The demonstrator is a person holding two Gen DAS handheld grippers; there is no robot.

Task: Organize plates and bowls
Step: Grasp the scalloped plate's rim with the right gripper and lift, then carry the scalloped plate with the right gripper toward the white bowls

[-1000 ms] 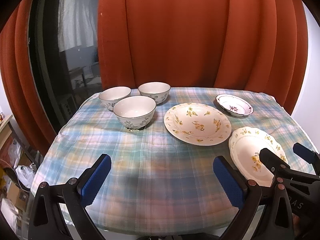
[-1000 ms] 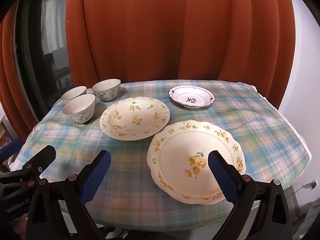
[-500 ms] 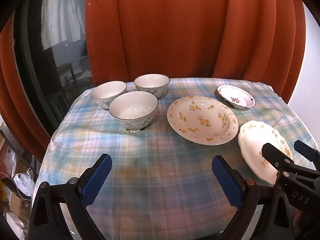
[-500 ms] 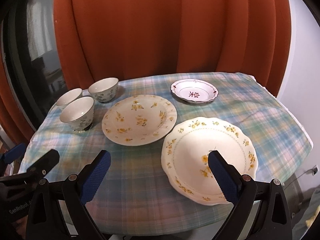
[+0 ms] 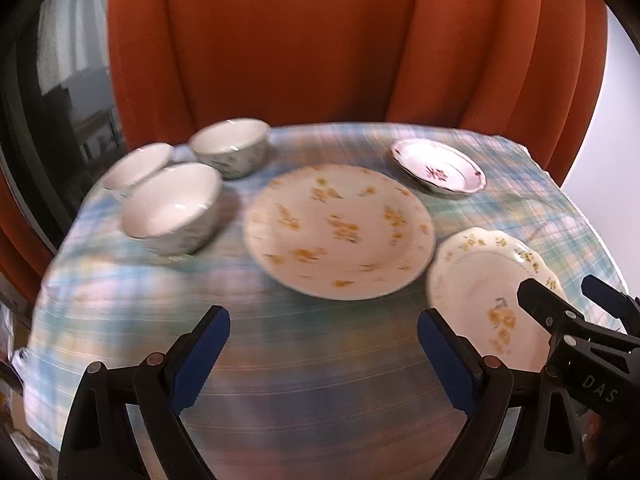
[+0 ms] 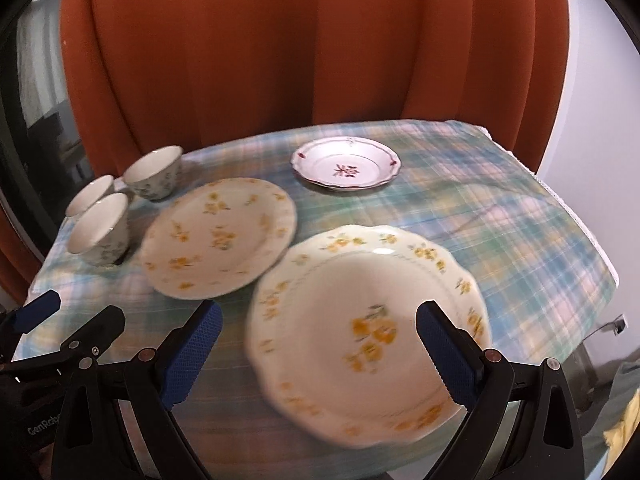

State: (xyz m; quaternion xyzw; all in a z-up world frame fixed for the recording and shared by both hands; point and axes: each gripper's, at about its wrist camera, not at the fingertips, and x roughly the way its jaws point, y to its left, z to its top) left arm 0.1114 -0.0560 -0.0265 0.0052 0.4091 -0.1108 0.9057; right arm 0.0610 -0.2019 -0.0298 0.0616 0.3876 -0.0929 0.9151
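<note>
A: Where does the scalloped cream ceramic plate with yellow flowers (image 6: 360, 320) lie?
B: On the plaid cloth (image 6: 500, 220), beneath the right gripper (image 6: 318, 338), jaws apart, empty.
A: The left gripper (image 5: 324, 344)?
B: Jaws wide but just closing slightly, empty; glossy round white bowls (image 5: 172, 208) at ten o'clock.

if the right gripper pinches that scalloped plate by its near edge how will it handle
The scalloped plate looks like glazed ceramic, so probably stiff, fragile and slick under the pads. It lies flat on the soft checked cloth, so getting under its low rim may be awkward. Being wide, it would likely tilt from an edge pinch.
</note>
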